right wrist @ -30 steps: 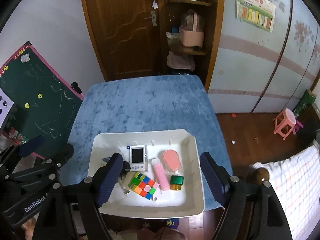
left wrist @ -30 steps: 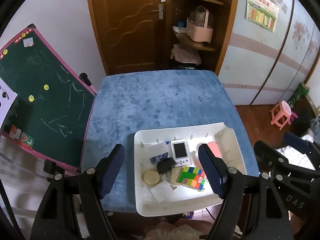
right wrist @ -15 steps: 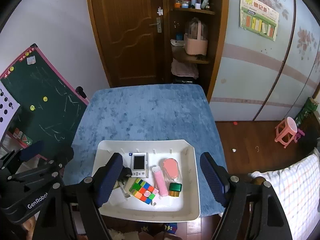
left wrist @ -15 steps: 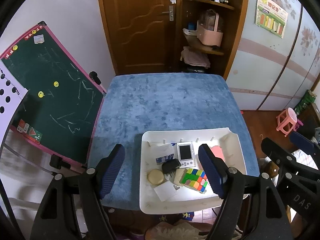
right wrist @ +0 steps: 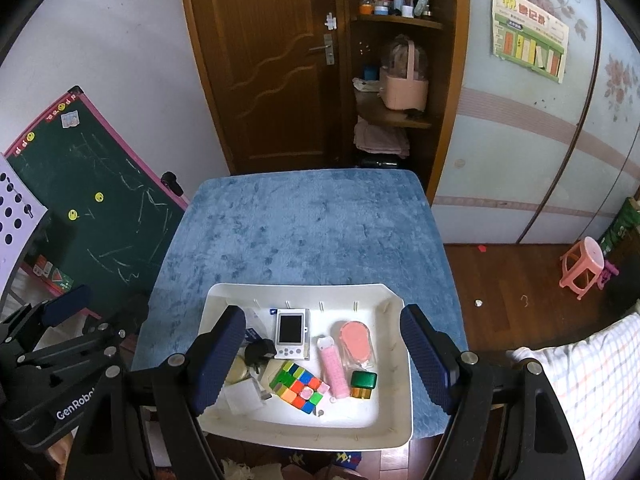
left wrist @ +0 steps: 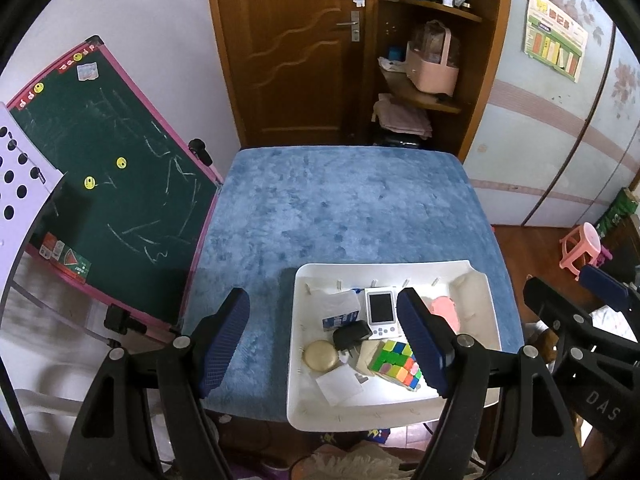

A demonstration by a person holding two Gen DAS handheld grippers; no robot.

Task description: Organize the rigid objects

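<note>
Plush blue tablecloth [right wrist: 312, 232]; glossy white plastic tray [right wrist: 396, 404].

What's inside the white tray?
The white tray holds a colourful puzzle cube, a small white gadget with a screen, a black plug, a pink case, and a green box. The right gripper's finger hides the left corner.
</note>
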